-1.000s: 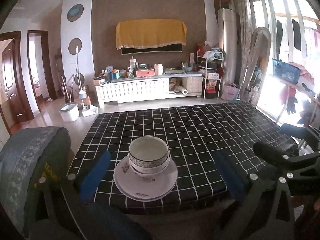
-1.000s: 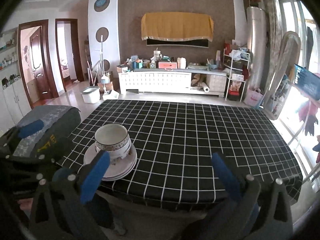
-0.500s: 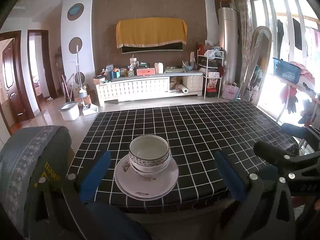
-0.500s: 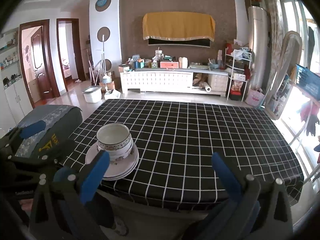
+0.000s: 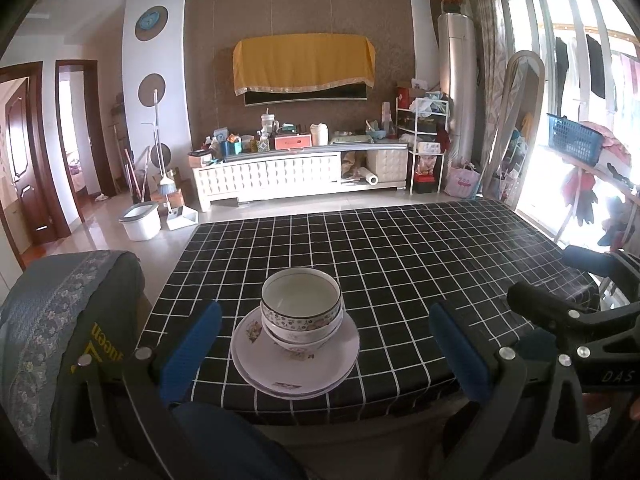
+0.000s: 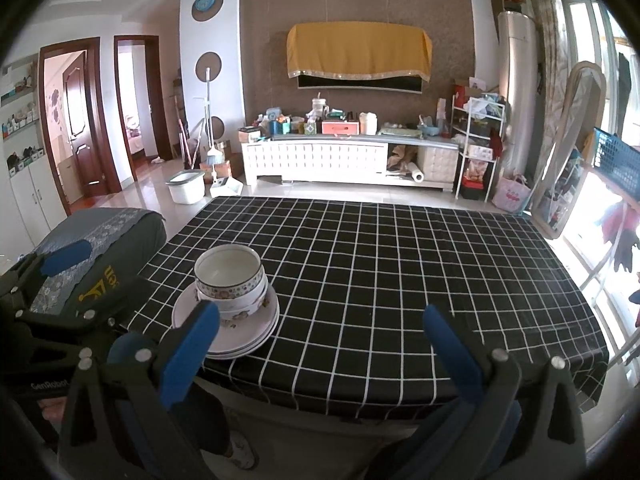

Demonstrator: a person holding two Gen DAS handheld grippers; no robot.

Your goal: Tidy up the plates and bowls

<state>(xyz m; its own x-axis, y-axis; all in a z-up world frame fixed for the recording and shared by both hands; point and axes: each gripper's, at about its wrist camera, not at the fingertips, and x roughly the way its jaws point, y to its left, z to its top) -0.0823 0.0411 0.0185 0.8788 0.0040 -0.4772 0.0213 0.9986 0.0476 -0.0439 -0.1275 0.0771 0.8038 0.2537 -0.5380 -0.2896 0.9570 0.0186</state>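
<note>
**Stack sits near the table edge; both grippers hang back, spread**

Left wrist view: my left gripper (image 5: 324, 354) is spread wide and empty, short of the table (image 5: 400, 256). The bowls (image 5: 301, 314) sit nested on the plates (image 5: 296, 364), dead ahead near the front edge. I'd come in level and pinch a rim squarely.

Right wrist view: my right gripper (image 6: 320, 354) is also spread, holding nothing; the stack lies to its left, so I'd keep it clear.
</note>
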